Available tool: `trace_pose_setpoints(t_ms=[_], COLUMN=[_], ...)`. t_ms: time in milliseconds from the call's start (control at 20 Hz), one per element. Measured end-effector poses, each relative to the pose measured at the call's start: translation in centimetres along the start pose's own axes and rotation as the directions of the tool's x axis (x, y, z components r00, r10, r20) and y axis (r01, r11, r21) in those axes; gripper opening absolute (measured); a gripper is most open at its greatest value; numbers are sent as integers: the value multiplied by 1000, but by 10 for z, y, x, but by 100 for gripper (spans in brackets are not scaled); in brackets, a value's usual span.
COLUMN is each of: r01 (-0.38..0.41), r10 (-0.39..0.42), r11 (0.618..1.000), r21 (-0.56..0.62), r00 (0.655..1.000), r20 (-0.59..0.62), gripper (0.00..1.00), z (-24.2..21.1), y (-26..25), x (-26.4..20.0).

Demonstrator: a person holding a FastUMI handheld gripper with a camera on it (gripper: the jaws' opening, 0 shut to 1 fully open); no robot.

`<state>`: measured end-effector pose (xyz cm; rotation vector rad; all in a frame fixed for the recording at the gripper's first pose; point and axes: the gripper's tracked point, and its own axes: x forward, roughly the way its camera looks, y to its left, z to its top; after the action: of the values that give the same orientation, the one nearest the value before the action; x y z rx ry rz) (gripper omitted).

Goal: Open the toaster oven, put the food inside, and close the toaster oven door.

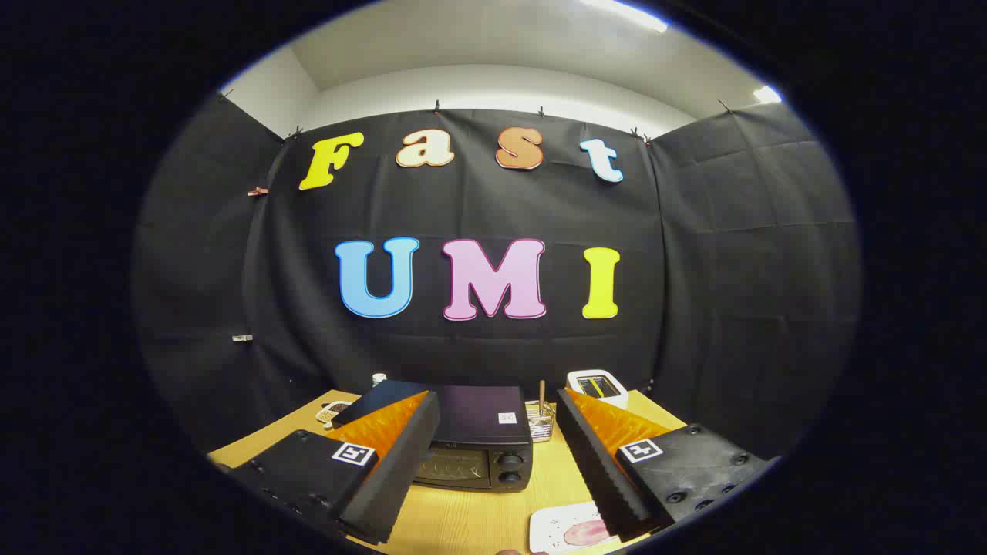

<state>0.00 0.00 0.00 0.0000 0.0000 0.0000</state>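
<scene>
Gripper point(493, 455) fingers stand spread and empty above the table point(478, 516), the shut toaster oven point(478, 443) just ahead between them, so a descent could clip the food plate point(567, 528) by the right finger.

I count one toaster oven point(480, 439), door shut, one white plate point(567, 528) with one pink food piece point(587, 532), one wire basket point(540, 422), one white device point(597, 387) far right, one small dish point(334, 412) far left.

My one gripper point(493, 462) has two fingers, spread apart, gripping nothing.
</scene>
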Motion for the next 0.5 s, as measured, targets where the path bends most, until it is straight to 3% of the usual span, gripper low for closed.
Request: trace_pose_setpoints(t_ms=[500], r01=[-20], r10=[20], r11=[1000], r21=[2], r00=[999], r20=[-27], gripper=[99], z=[-7], y=[3], x=[-5])
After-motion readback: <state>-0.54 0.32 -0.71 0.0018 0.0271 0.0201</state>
